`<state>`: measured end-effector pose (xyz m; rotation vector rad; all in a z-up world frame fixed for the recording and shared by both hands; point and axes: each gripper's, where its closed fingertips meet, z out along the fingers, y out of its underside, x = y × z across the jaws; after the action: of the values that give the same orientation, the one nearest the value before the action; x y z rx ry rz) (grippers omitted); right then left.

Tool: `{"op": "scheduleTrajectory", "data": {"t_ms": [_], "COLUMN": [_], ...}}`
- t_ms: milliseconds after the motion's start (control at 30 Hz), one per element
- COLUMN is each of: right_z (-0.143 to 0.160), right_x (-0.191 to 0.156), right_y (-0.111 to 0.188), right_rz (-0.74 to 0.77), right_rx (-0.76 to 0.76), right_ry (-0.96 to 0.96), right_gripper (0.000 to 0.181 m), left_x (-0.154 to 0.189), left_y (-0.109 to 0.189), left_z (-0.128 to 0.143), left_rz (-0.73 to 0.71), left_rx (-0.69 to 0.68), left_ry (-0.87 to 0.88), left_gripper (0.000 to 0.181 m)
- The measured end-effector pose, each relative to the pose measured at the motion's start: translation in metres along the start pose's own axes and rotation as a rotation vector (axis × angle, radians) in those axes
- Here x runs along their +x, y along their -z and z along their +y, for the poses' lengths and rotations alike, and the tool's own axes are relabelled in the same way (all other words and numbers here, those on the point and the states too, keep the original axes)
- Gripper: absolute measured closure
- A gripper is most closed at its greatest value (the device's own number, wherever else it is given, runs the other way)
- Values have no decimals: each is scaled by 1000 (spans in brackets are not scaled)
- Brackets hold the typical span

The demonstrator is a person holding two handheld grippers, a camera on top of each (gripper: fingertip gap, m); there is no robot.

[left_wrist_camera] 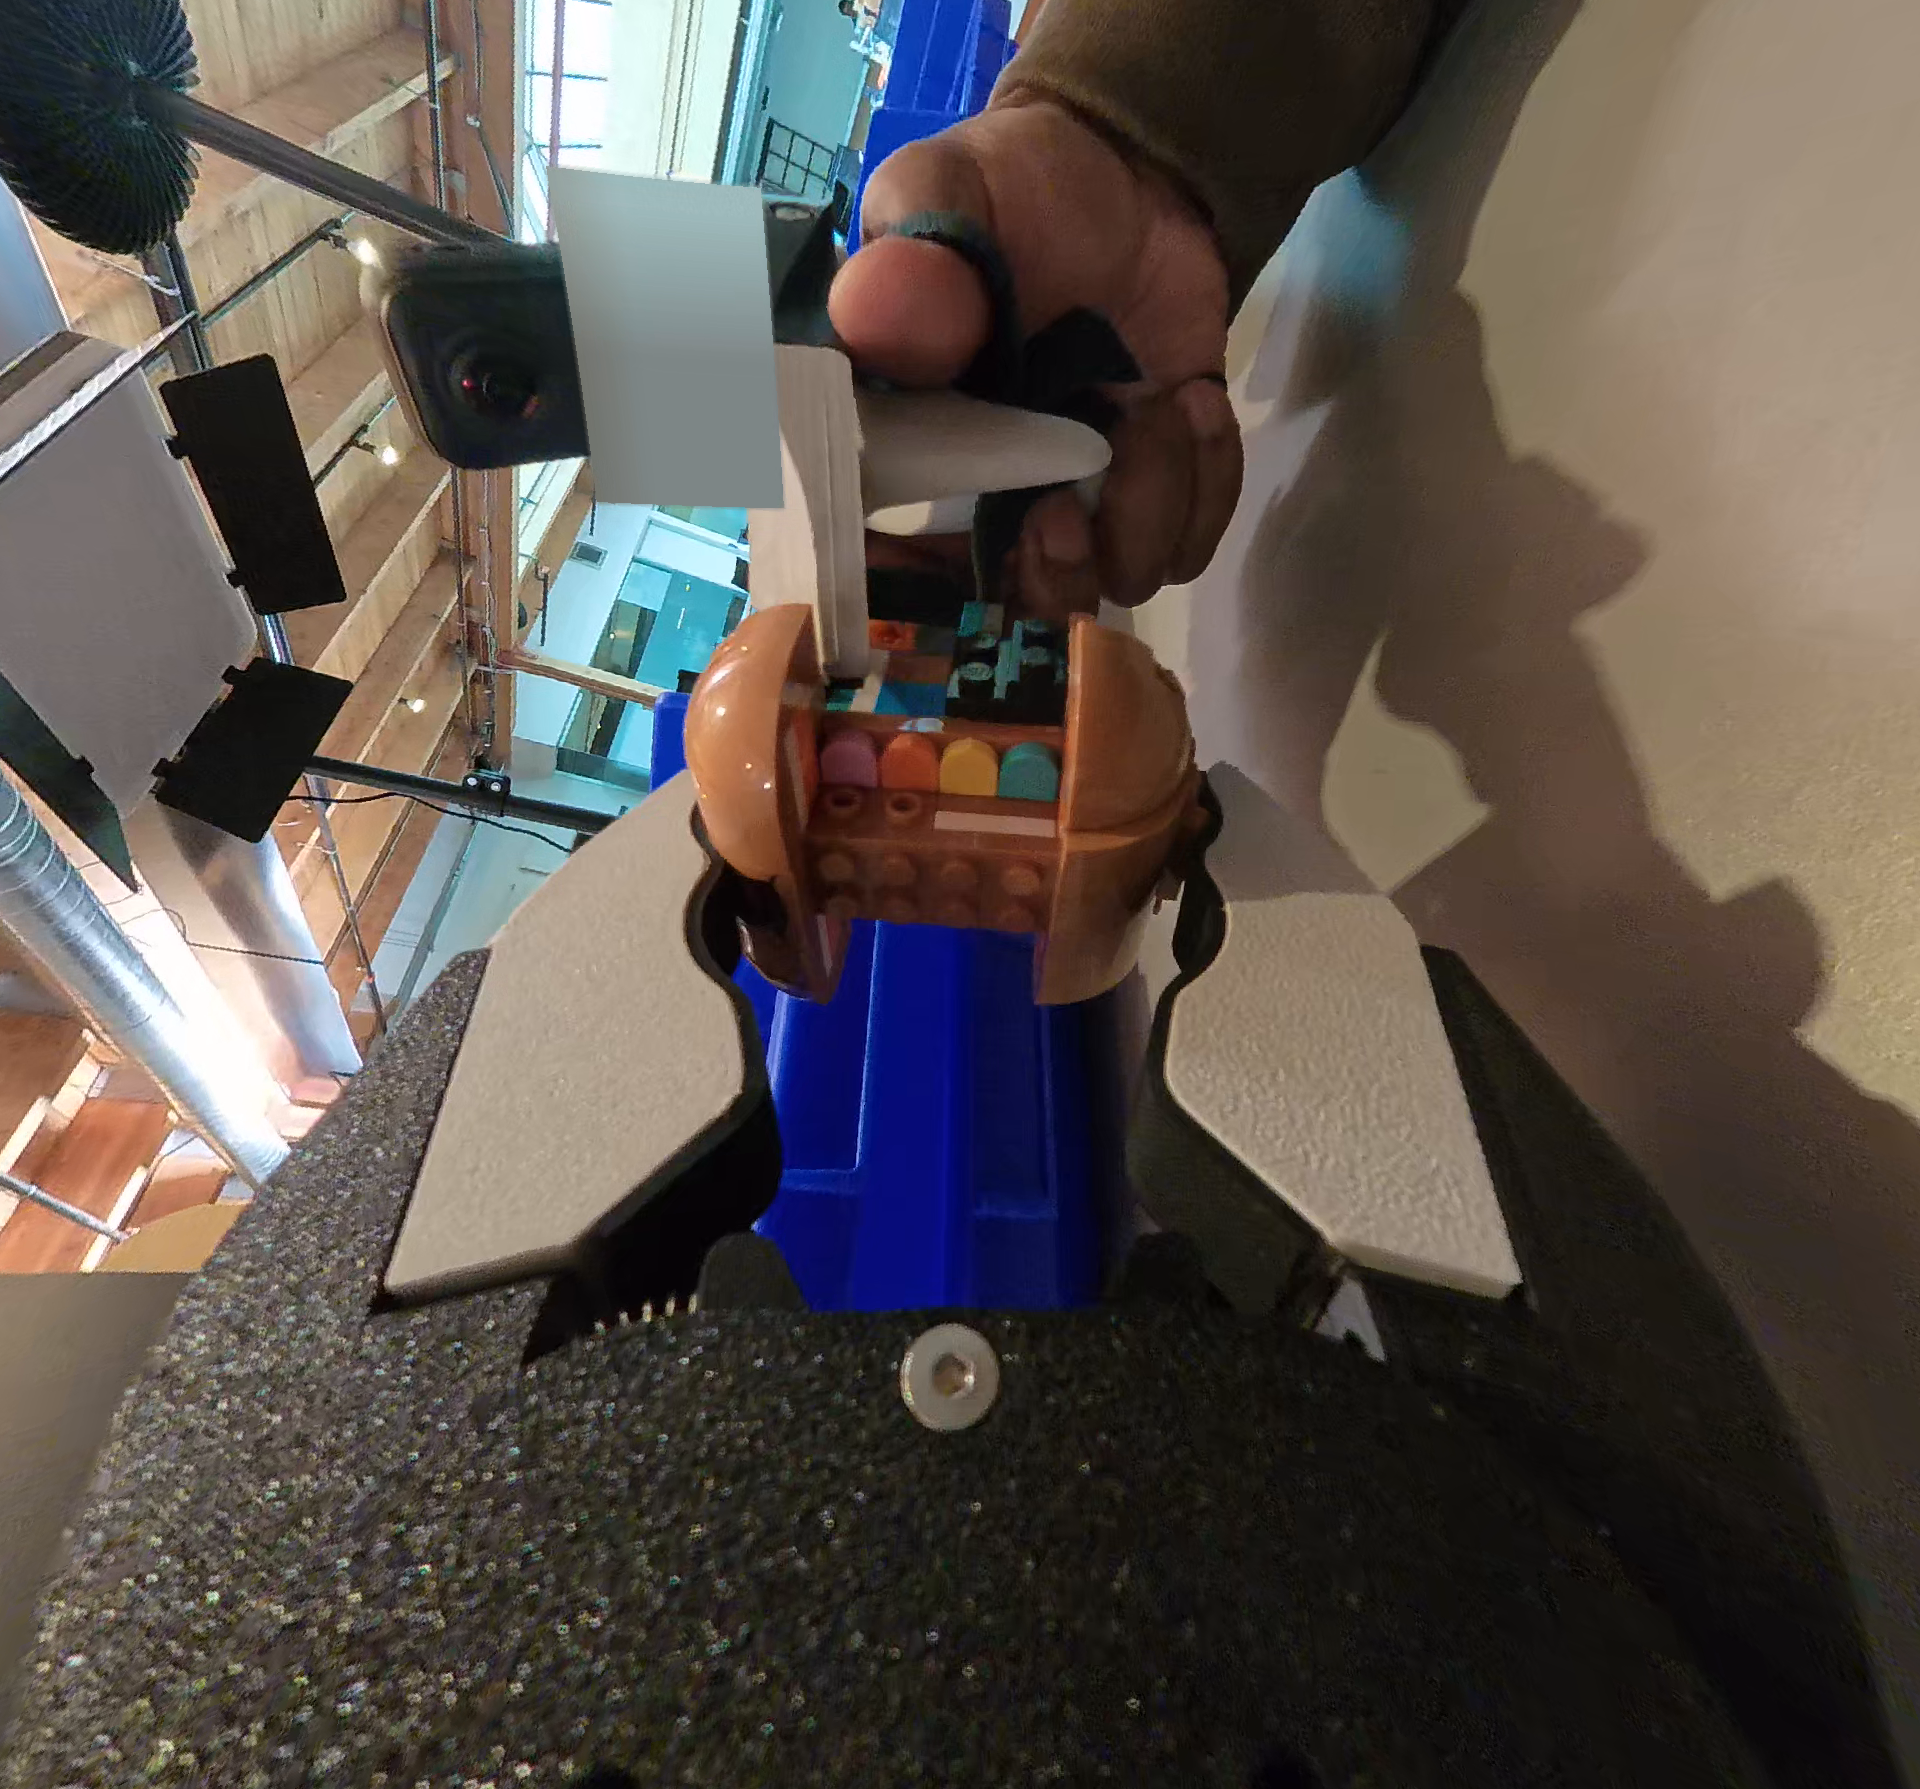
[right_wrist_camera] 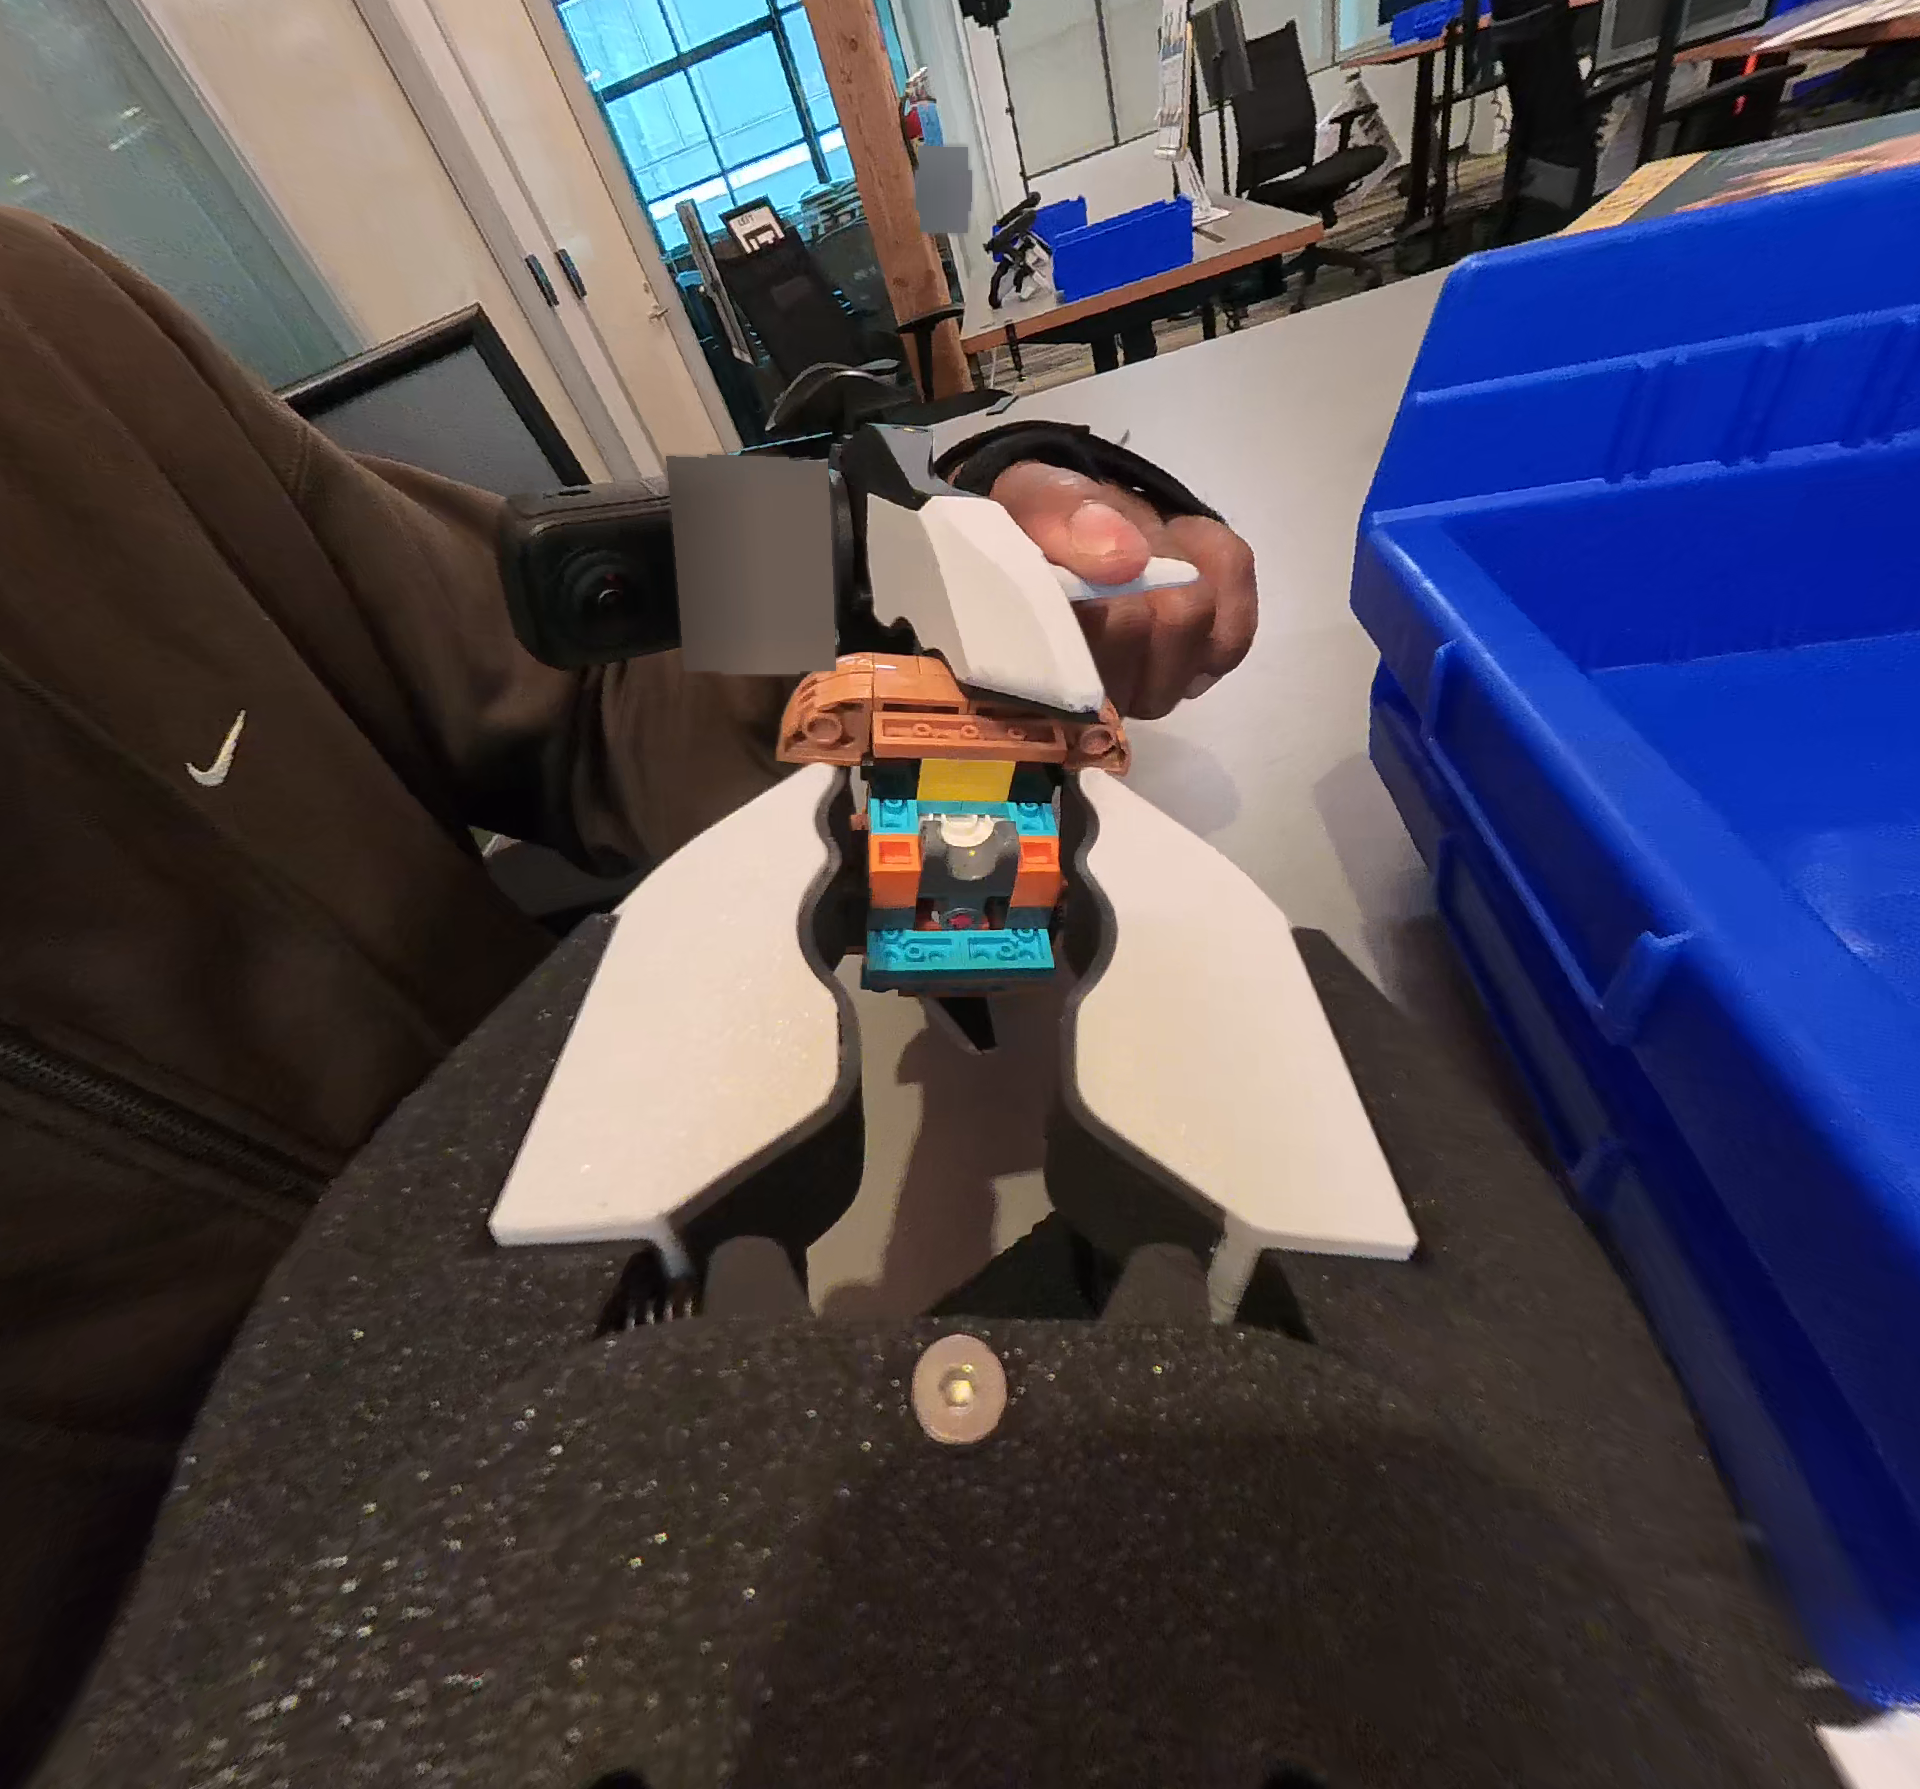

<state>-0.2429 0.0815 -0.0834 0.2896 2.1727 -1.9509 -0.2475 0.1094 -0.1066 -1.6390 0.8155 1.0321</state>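
We see one brick model (left_wrist_camera: pixel 935 804), held in the air between both grippers, over a blue bin (left_wrist_camera: pixel 935 1116). Its brown part has rounded end caps and a row of four small studs: pink, orange, yellow, teal. The left gripper (left_wrist_camera: pixel 951 866) pinches this brown part by the two caps, one finger on each.

In the right wrist view the same model (right_wrist_camera: pixel 961 866) shows its other half: teal, orange and yellow bricks around a grey block. The right gripper (right_wrist_camera: pixel 961 882) is closed on this half, fingers pressed to its sides. The brown part sits at the far end, partly hidden by the left gripper's white finger (right_wrist_camera: pixel 997 617).

How the two halves join is hard to make out; they seem attached.

A hand (left_wrist_camera: pixel 1081 368) grips the right gripper's handle; a brown sleeve (left_wrist_camera: pixel 1195 4) runs out of frame. A grey patch covers part of each far gripper. A pale table (right_wrist_camera: pixel 1226 451) lies below, with stacked bins (right_wrist_camera: pixel 1662 804) on the right, cut off at the edge.
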Motion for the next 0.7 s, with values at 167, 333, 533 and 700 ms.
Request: {"op": "scheduleTrajectory", "data": {"t_ms": [167, 333, 533, 700], "right_z": [2, 1, 2, -3], "right_x": [-1, -1, 2, 5], "right_y": [-1, 0, 0, 2], "right_rz": [-14, -32, -1, 66], "right_rx": [-5, 9, 3, 8], "right_ry": [-13, -40, -20, 74], "right_gripper": [144, 145, 145, 145], "left_x": [2, 4, 3, -1], "left_y": [1, 0, -1, -2], "left_z": [-1, 0, 5, 16], "left_rz": [11, 20, 19, 6], "left_rx": [6, 2, -17, -58], "left_ry": [-11, -21, -4, 76], "left_gripper": [98, 97, 97, 94]}}
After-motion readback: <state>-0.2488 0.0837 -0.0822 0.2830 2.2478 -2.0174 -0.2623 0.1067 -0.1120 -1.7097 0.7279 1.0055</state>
